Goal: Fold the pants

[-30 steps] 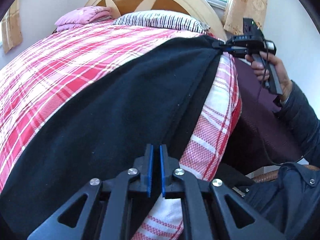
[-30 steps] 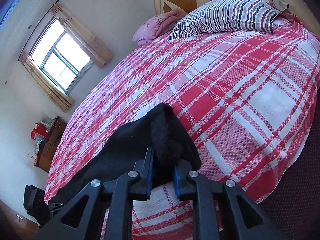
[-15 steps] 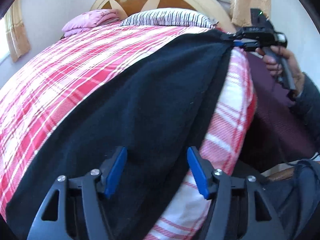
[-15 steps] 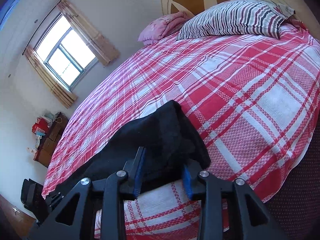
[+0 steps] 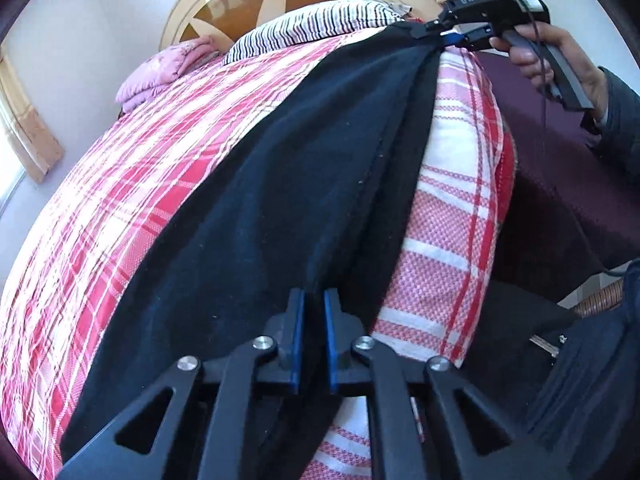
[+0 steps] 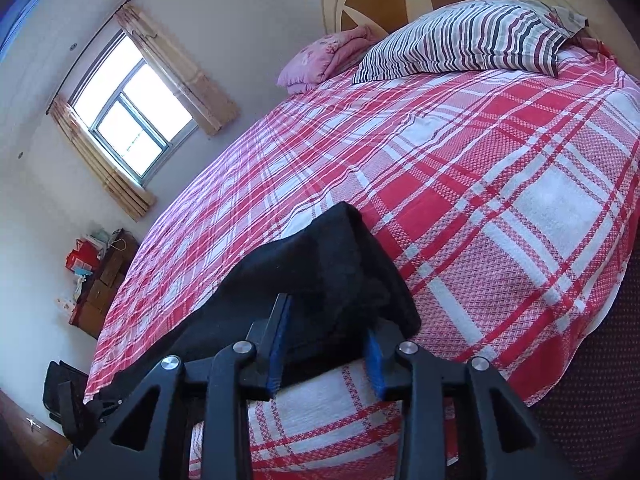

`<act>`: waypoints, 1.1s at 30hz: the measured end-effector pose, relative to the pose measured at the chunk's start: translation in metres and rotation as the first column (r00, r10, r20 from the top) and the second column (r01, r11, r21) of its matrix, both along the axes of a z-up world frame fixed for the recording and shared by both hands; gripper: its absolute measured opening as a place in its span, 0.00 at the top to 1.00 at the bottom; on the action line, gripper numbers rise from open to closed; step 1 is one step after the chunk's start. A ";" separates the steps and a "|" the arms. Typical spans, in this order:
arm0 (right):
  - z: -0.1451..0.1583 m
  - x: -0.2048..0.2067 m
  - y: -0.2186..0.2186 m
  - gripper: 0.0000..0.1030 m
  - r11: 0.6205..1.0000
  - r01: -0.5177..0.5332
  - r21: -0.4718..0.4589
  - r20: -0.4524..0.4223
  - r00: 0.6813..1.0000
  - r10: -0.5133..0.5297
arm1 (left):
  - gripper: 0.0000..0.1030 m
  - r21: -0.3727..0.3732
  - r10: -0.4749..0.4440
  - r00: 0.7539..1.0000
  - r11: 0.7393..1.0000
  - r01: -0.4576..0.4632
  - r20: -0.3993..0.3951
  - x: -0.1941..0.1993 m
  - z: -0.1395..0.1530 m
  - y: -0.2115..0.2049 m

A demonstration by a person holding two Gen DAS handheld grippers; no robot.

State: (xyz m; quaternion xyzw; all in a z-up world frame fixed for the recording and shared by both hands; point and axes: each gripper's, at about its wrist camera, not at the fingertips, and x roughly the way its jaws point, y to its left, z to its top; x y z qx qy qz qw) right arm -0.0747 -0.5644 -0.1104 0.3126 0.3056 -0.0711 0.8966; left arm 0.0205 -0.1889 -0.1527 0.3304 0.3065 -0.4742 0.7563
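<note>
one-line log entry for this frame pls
left claw: shut on pants edge | right claw: open, straddling pants end | pants: laid out on bed

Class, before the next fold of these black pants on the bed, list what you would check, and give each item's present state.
1. Left gripper shut on the pants: ok.
2. Right gripper gripping the pants' far end: not ok, jaws open around the cloth.
3. Pants laid out long between the grippers: ok.
4. Striped pillow apart from the pants: ok.
5. Both legs aligned underneath: cannot tell.
</note>
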 end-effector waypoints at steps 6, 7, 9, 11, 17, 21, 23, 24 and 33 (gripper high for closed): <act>0.005 -0.004 -0.002 0.88 1.000 0.005 -0.013 0.014 1.000 -0.005 | 0.95 -0.104 0.010 0.986 0.994 -0.028 -0.165 0.018 0.012 0.019; 0.008 -0.005 -0.002 0.92 1.000 -0.001 -0.011 0.019 1.000 0.001 | 0.95 -0.117 0.010 0.984 0.993 -0.031 -0.176 0.019 0.014 0.021; 0.014 -0.006 -0.001 0.93 1.000 -0.017 -0.014 0.020 1.000 0.018 | 0.95 -0.140 0.003 0.978 0.990 -0.033 -0.208 0.021 0.019 0.025; 0.018 -0.006 0.001 0.94 0.999 -0.025 -0.025 0.018 1.000 0.025 | 0.95 -0.155 -0.016 0.974 0.988 -0.019 -0.226 0.018 0.022 0.028; 0.023 -0.010 0.003 0.95 0.999 -0.026 -0.038 0.005 1.000 0.026 | 0.95 -0.120 -0.044 0.975 0.993 0.018 -0.218 0.010 0.008 0.018; 0.018 -0.012 -0.003 0.95 0.999 -0.005 -0.033 -0.005 1.000 0.005 | 0.95 -0.106 -0.028 0.975 0.994 0.005 -0.218 0.012 0.001 0.017; 0.013 -0.009 -0.004 0.94 0.999 -0.018 -0.041 -0.029 0.999 0.017 | 0.95 -0.116 -0.017 0.977 0.993 -0.008 -0.212 0.012 0.003 0.020; 0.011 -0.008 -0.004 0.94 0.999 -0.019 -0.046 -0.041 0.999 0.017 | 0.95 -0.123 -0.005 0.978 0.992 -0.021 -0.207 0.013 0.005 0.021; 0.031 -0.029 0.024 0.66 0.996 -0.037 0.077 -0.052 0.998 0.041 | 0.87 -0.115 0.020 0.992 0.993 -0.034 -0.125 0.011 0.006 0.020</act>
